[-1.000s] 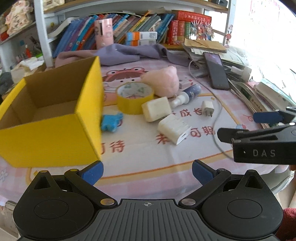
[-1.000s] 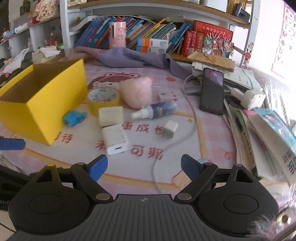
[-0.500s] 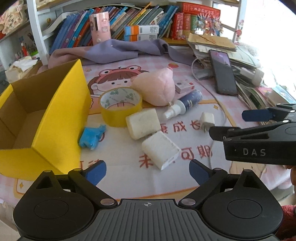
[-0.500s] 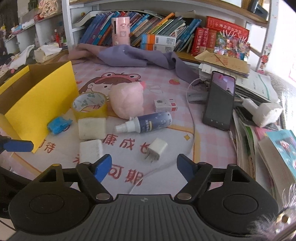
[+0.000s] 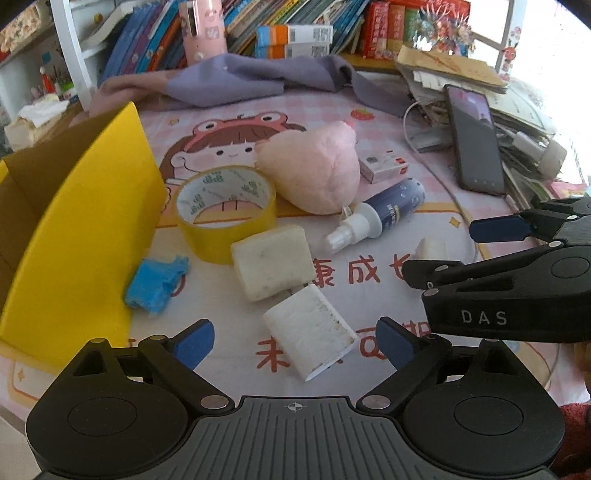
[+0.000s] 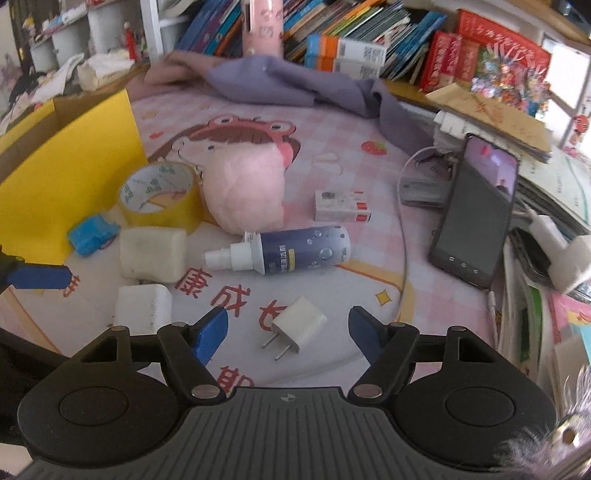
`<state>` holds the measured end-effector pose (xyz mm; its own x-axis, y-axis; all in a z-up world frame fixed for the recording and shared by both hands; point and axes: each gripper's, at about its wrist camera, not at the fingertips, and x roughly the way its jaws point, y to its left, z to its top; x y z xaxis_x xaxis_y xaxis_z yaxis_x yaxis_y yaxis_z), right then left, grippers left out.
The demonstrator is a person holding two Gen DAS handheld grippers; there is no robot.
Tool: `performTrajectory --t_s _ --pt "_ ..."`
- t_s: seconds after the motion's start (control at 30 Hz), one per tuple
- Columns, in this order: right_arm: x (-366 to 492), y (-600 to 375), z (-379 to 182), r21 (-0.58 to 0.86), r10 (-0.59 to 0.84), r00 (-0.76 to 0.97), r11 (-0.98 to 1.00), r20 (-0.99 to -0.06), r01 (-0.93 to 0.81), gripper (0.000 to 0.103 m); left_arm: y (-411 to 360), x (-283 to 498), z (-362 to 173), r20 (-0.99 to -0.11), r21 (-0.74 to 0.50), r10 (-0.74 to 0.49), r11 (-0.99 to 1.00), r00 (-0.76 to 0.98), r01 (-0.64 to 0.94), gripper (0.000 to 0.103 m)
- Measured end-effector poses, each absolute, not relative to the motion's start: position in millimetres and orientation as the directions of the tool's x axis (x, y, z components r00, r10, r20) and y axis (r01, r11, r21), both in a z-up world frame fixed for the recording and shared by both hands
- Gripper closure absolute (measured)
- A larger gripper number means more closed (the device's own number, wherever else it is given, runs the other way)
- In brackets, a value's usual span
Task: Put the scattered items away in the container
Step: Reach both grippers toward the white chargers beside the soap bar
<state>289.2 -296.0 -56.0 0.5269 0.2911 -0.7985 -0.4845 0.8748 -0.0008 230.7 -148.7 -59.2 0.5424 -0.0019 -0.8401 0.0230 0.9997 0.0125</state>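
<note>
The yellow cardboard box (image 5: pixel 77 221) stands open at the left. Scattered beside it lie a yellow tape roll (image 5: pixel 225 206), a pink plush (image 5: pixel 314 170), a blue toy (image 5: pixel 155 280), a white sponge block (image 5: pixel 273 258), a spray bottle (image 6: pixel 288 251) and a small red-and-white box (image 6: pixel 341 206). My left gripper (image 5: pixel 295 343) is open, its fingers either side of a white charger block (image 5: pixel 310 332). My right gripper (image 6: pixel 288 328) is open, with a white plug adapter (image 6: pixel 297 325) between its fingers. The right gripper also shows in the left wrist view (image 5: pixel 491 254).
A black phone (image 6: pixel 476 210) with a white cable lies at the right, beside stacked books and papers (image 6: pixel 535 177). A purple cloth (image 6: pixel 295 85) lies at the back, in front of a bookshelf (image 6: pixel 332 33) and a pink cup (image 5: pixel 203 29).
Both grippers have moved forward and down over the mat. The left one has closed in on the white charger block, the right one on the plug adapter. Both stay open.
</note>
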Motion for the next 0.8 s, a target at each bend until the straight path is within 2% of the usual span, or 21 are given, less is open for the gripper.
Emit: performTrajectory --t_s 0.33,0.5,0.8 --pt "310.6 -290.5 -76.4 0.010 0.293 0.452 0.848 -0.842 -0.530 0.034 -156.2 243.9 -77.8 -0.878 0.008 0.001 1.000 0.478 0.014 0.013" --pt "314.8 -293.3 -83.0 0.020 0.285 0.431 0.852 -0.856 -0.523 0.034 -157.4 246.9 -81.8 -0.887 0.003 0.003 1.000 0.461 -0.001 0.019" --pt "315.3 -297.3 -84.8 0.022 0.292 0.430 0.847 -0.854 -0.531 0.045 -156.0 250.6 -83.4 -0.889 0.003 0.019 0.999 0.457 -0.036 0.023"
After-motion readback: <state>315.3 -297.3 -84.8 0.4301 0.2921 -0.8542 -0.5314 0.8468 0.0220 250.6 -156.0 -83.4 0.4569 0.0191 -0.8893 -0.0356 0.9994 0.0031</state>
